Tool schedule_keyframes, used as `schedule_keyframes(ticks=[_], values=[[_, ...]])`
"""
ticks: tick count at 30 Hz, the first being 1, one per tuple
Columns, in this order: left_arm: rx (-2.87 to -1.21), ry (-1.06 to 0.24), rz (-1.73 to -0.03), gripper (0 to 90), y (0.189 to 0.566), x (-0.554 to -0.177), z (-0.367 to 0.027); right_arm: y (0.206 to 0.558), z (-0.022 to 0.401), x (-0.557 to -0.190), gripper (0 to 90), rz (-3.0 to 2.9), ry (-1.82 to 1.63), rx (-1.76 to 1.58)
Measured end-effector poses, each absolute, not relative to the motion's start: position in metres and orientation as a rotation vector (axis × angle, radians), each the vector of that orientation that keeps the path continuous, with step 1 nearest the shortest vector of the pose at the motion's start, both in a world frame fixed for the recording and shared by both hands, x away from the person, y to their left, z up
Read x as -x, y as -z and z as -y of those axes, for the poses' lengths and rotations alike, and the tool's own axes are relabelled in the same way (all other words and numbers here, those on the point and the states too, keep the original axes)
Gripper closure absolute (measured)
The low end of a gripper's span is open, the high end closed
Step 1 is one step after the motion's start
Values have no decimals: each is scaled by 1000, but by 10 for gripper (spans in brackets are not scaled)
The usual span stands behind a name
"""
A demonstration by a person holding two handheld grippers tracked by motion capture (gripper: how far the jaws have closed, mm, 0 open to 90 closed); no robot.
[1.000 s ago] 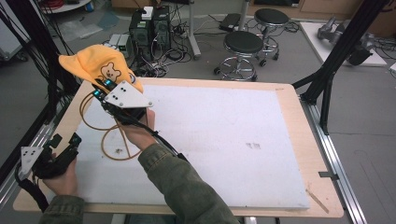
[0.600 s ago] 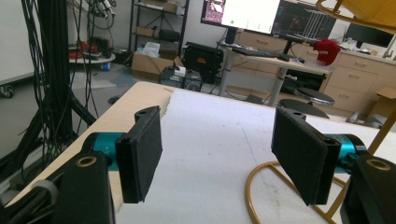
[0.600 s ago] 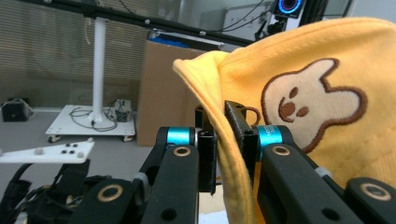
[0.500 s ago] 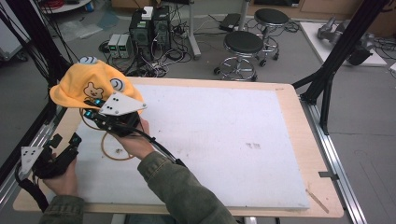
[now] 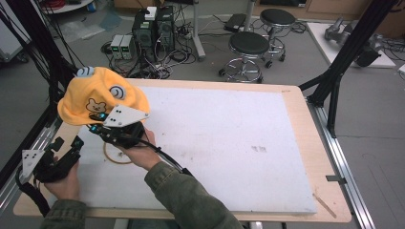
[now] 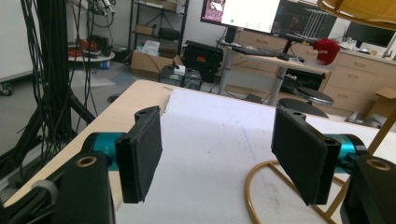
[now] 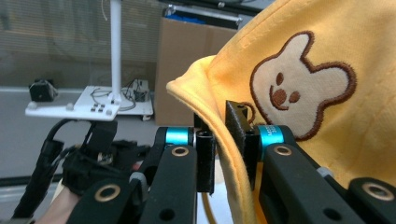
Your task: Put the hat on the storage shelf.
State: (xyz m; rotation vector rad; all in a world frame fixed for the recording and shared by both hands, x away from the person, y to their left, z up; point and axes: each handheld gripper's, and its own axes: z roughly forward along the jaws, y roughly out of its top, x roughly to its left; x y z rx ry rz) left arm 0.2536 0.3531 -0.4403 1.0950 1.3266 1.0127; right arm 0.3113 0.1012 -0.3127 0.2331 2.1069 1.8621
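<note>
Yellow hat (image 5: 98,95) hangs pinched by its brim in the right hand-held gripper (image 7: 223,149).

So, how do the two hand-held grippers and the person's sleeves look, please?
Both grippers, the left gripper and the right gripper, have black frames, flat black jaw pads, teal metal collars and brass-coloured rivets. Each carries a grey three-cornered plate with small dark dots on top. A thick black cable trails from the left one. The sleeves are olive-green fabric.
</note>
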Motion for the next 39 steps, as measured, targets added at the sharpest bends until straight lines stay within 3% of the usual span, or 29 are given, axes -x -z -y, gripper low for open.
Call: schedule_keyframes(ticks=[15, 21, 26, 39], values=[[-1099, -1011, -1329, 336, 440, -254, -353, 324, -101, -308, 784, -2178, -1811, -221], [-1093, -1010, -1328, 336, 440, -254, -353, 325, -104, -304, 675, -2154, -1781, -188], [-1098, -1010, -1331, 336, 440, -254, -353, 324, -107, -295, 389, -2138, -1795, -156], [-1094, -1011, -1328, 336, 440, -253, -353, 310, -95, -288, 296, -2035, -1876, -154]])
